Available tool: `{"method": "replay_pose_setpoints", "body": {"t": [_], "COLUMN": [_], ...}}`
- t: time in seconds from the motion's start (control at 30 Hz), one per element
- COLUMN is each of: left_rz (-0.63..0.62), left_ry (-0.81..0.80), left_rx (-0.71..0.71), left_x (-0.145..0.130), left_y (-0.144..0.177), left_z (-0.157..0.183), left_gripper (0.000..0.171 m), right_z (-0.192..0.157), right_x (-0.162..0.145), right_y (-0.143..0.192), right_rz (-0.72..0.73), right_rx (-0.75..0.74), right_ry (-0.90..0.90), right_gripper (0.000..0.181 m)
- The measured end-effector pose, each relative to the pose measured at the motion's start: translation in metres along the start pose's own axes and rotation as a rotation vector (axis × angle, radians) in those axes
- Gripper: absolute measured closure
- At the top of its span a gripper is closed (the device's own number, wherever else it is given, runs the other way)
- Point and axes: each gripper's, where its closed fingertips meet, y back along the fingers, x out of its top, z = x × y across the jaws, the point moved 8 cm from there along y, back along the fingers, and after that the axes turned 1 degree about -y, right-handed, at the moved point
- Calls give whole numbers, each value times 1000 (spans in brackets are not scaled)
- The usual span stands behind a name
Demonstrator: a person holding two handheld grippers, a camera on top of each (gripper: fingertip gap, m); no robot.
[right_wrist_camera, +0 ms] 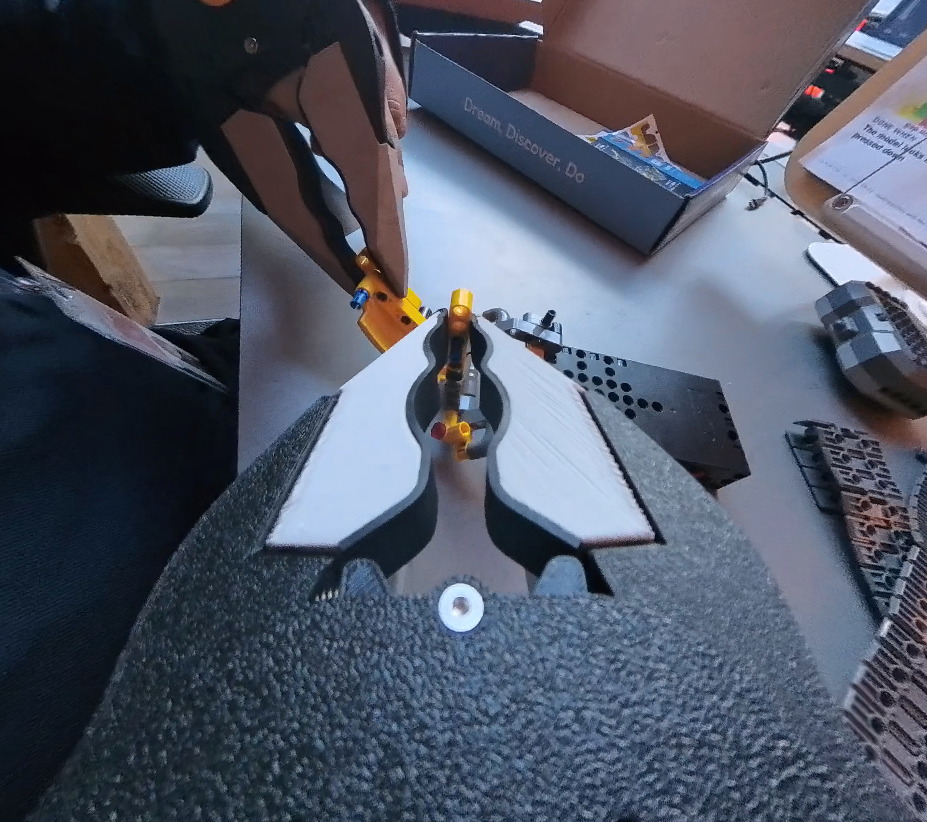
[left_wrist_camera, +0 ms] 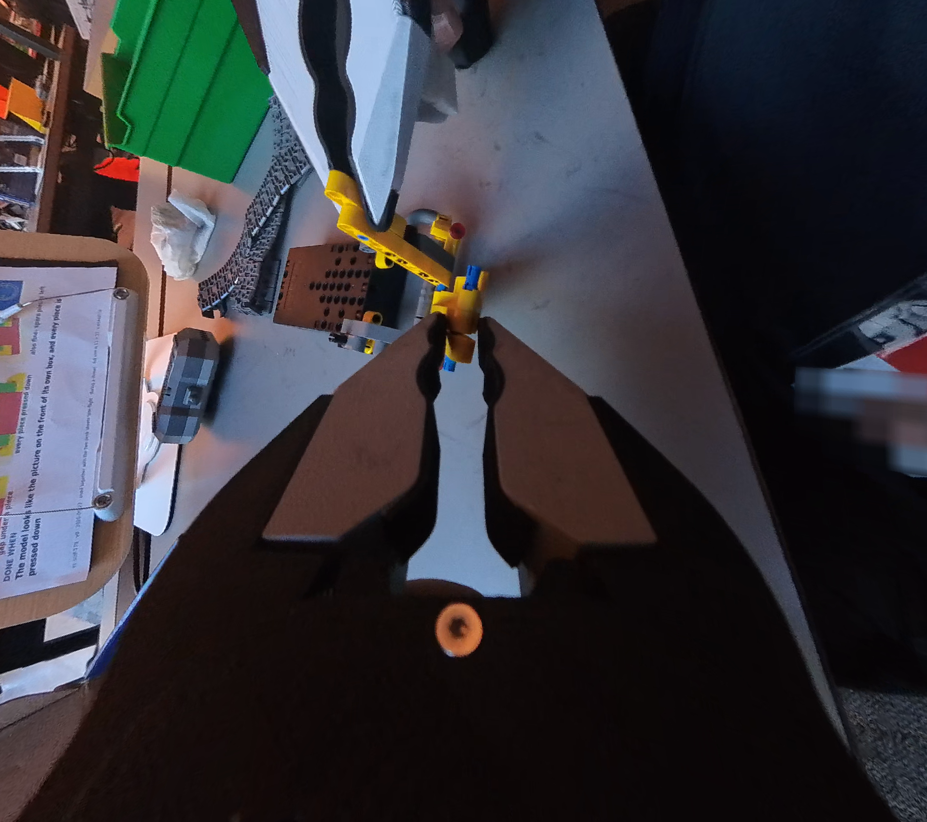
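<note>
1. The left gripper (left_wrist_camera: 459, 321), with brown fingers, is closed narrow on a small yellow plastic connector block with blue pins (left_wrist_camera: 459, 306), gripped at the block's near end just above the grey tabletop (left_wrist_camera: 552, 145).
2. The right gripper (right_wrist_camera: 457, 316), with white fingers, is pinched narrow around a long yellow perforated plastic beam (right_wrist_camera: 459, 306); the beam's rounded tip pokes out beyond the fingertips.
3. Both yellow parts belong to 1 toy-brick assembly, which also carries a grey barrel and a red-tipped yellow pin piece (right_wrist_camera: 451, 430) lying between the right gripper's fingers.
4. The assembly sits just beside a flat black plate with rows of round holes (right_wrist_camera: 652, 396), near the tabletop's front edge.
5. Judged from its look, the assembly is light, stiff and smooth; pin joints would likely pop apart under twisting, so the flat beam sides offer the safest hold.
6. Around it lie dark grey track links (right_wrist_camera: 863, 497), a grey blocky brick piece (right_wrist_camera: 873, 346), an open cardboard box (right_wrist_camera: 577, 155) and a green plastic bin (left_wrist_camera: 185, 45).
</note>
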Motion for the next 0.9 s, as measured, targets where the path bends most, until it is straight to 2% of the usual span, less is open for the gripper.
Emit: {"method": "replay_pose_setpoints", "body": {"t": [0.13, 0.2, 0.27, 0.37, 0.6, 0.67, 0.9], "left_rz": [24, 40, 43, 66, 243, 257, 226], "left_ry": [20, 87, 133, 167, 353, 419, 524], "left_rx": [-14, -79, -148, -150, -68, -25, -104], "left_x": [3, 9, 14, 15, 26, 27, 27], "left_y": [3, 4, 6, 10, 21, 19, -2], "left_z": [0, 2, 3, 0, -24, -31, -26], "left_gripper": [161, 160, 151, 144, 151, 157, 161], "right_z": [0, -3, -8, -12, -15, -14, -9], "right_x": [1, 1, 1, 1, 2, 1, 2], "right_y": [2, 3, 3, 2, 7, 7, 10], "right_rz": [18, 25, 22, 8, 30, 33, 58], "right_rx": [44, 85, 123, 145, 243, 248, 258], "right_ry": [-16, -6, -1, 8, -25, -37, -84], "right_gripper": [177, 177, 177, 177, 177, 177, 176]}}
